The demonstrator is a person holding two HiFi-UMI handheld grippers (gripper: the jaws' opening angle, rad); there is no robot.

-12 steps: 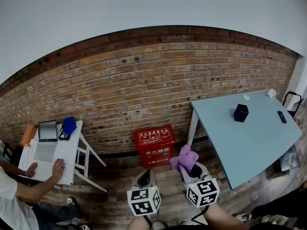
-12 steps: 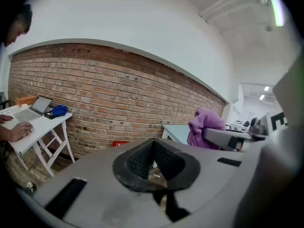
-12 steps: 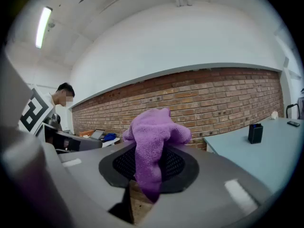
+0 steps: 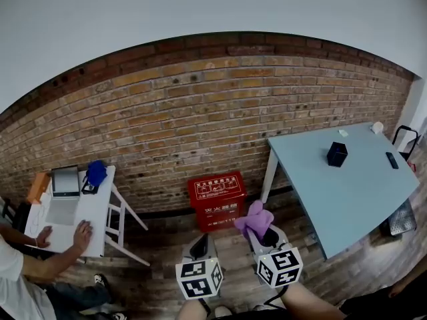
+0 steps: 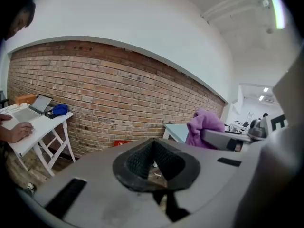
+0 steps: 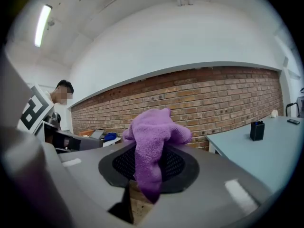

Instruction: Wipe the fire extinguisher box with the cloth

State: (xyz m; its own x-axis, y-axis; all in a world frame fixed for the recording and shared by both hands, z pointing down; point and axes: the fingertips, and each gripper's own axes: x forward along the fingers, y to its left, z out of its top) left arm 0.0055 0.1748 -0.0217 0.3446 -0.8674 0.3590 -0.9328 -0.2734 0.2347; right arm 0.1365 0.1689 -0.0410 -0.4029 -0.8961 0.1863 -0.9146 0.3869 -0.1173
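Note:
A red fire extinguisher box [image 4: 215, 201] stands on the floor against the brick wall; a sliver of the box [image 5: 121, 142] shows in the left gripper view. My right gripper [image 4: 262, 235] hangs just right of and nearer than the box, shut on a purple cloth [image 4: 254, 220] that bunches above its jaws. In the right gripper view the cloth [image 6: 153, 139] drapes between the black pads. My left gripper [image 4: 201, 247] is in front of the box, its jaws closed with nothing between them [image 5: 153, 161].
A light blue table [image 4: 347, 182] stands at the right with a small black box [image 4: 337, 154] and a remote [image 4: 391, 160]. At the left, a person's hands rest at a laptop [image 4: 65, 193] on a white folding table [image 4: 100, 213]. Brick wall [image 4: 200, 119] behind.
The view has shifted slightly; both grippers and the cloth sit a little lower and left in the head view. Nothing was grasped or released.

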